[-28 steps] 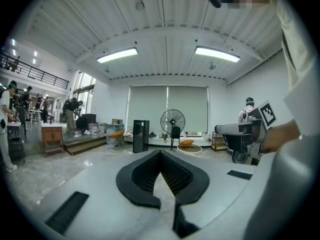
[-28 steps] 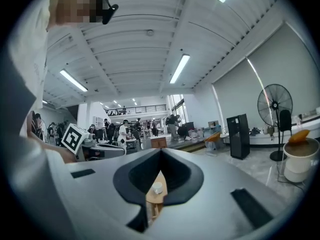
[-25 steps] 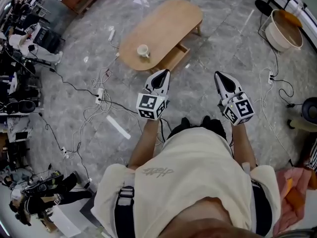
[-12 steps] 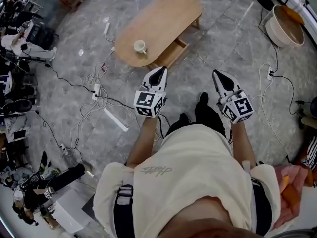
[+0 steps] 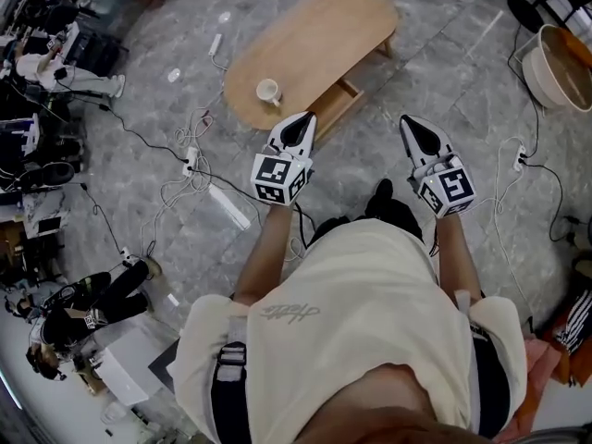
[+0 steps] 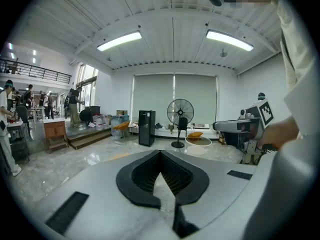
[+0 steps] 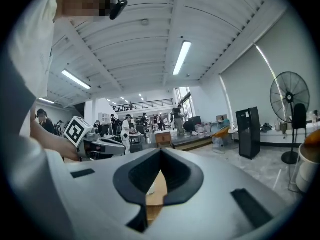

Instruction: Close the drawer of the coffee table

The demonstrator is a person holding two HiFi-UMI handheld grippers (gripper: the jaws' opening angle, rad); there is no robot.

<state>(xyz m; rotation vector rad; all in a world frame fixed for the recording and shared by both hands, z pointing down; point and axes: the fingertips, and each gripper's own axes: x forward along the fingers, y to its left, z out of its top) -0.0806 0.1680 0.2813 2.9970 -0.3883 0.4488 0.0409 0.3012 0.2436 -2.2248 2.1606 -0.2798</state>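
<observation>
Stepping closer, the person has brought the left hand-held gripper [image 5: 300, 126] and the right hand-held gripper [image 5: 413, 128] nearer the coffee table [image 5: 314, 35]. Both have their jaws closed together and hold nothing. Just ahead, the pale wooden drawer [image 5: 339, 102] juts open from the table's near long side, its front running diagonally. The left hand-held gripper is nearer, just short of it. A cup [image 5: 268, 91] stands on the tabletop.

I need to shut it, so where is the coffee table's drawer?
Head view: the open drawer juts from the near long side of the coffee table, right of the cup, beyond the left tongs.
</observation>
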